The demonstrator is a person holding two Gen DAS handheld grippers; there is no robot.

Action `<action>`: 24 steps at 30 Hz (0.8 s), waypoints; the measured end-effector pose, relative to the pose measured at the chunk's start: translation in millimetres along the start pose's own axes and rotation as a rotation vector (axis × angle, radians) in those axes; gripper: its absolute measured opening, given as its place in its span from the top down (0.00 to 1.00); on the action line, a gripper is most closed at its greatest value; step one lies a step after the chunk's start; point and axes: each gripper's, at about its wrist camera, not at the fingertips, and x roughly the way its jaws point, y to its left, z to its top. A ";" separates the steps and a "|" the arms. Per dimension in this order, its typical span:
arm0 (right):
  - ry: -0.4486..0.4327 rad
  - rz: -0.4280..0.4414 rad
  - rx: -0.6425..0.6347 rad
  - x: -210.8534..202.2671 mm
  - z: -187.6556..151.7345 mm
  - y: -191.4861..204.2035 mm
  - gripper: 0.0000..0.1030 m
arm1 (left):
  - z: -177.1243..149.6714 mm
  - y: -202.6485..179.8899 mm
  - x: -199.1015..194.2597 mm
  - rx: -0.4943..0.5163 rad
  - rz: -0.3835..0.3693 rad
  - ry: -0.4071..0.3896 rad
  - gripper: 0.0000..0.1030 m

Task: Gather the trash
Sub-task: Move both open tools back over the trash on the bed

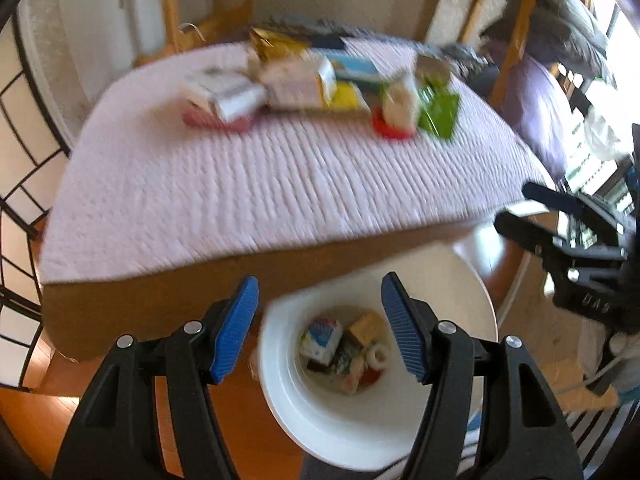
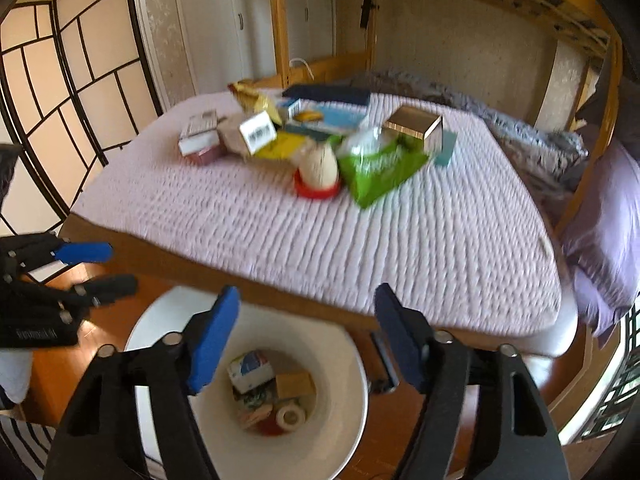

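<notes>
A white bin (image 1: 280,380) (image 2: 352,400) stands on the floor at the foot of the bed, with small boxes and a tape roll (image 1: 344,348) (image 2: 268,392) lying in it. My left gripper (image 1: 320,284) (image 2: 122,268) hangs open above the bin with nothing between its blue pads. My right gripper (image 2: 306,292) (image 1: 520,210) is also open and empty over the bin. On the lilac quilt (image 1: 240,200) (image 2: 360,240) lies a pile of trash (image 1: 296,80) (image 2: 256,132): cartons, a green packet (image 2: 380,168), a gold box (image 2: 416,128) and a red-based pot (image 2: 318,168).
A black-framed folding screen (image 2: 60,100) (image 1: 20,160) stands at the left. Wooden bunk posts (image 2: 280,20) rise behind the bed, and a purple pillow (image 2: 600,240) lies at the right. A dark flat object (image 2: 384,364) lies on the wooden floor beside the bin.
</notes>
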 end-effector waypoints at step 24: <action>-0.054 -0.060 -0.072 77.4 74.8 5.4 0.42 | 133.6 79.9 64.9 -0.324 0.164 -0.061 0.21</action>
